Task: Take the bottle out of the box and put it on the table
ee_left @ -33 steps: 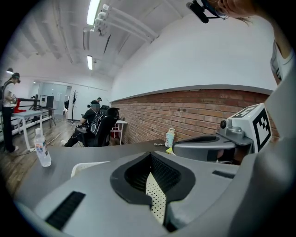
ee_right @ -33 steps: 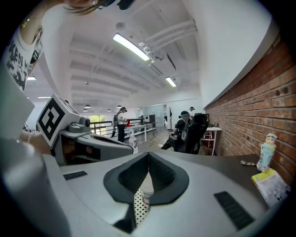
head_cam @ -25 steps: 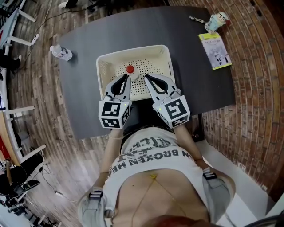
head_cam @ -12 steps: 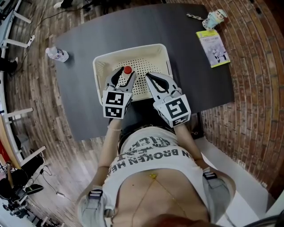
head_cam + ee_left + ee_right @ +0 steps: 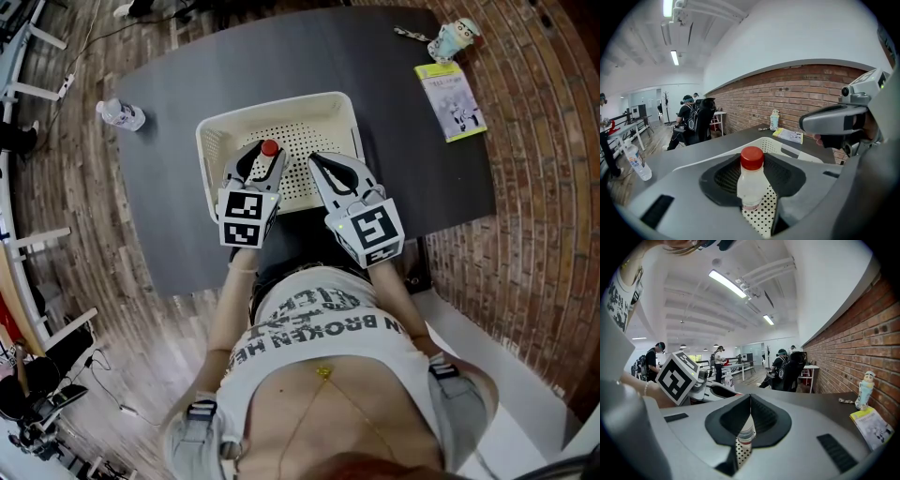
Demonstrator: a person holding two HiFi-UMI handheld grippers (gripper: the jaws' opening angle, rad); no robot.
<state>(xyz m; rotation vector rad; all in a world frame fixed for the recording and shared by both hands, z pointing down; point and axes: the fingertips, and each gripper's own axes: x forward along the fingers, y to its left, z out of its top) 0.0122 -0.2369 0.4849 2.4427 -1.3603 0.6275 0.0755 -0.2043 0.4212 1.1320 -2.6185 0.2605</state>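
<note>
Hovering both grippers at the white box (image 5: 281,101), which sits toward the near edge of the surface (image 5: 403,122). Red-capped bottle (image 5: 270,147) stands upright near the box's middle. On my left gripper (image 5: 262,157) the jaws have just swung wide and then eased in slightly. They flank the bottle without pressing it. On my right gripper (image 5: 317,161) the jaws are closed on nothing, just right of the bottle.

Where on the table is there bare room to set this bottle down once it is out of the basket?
Widest: the table beyond the far wall of the basket. Also bare: the strip between the basket and the clear bottle at left, and between the basket and the yellow booklet. Crowded: the far right corner, booklet plus small figure.
</note>
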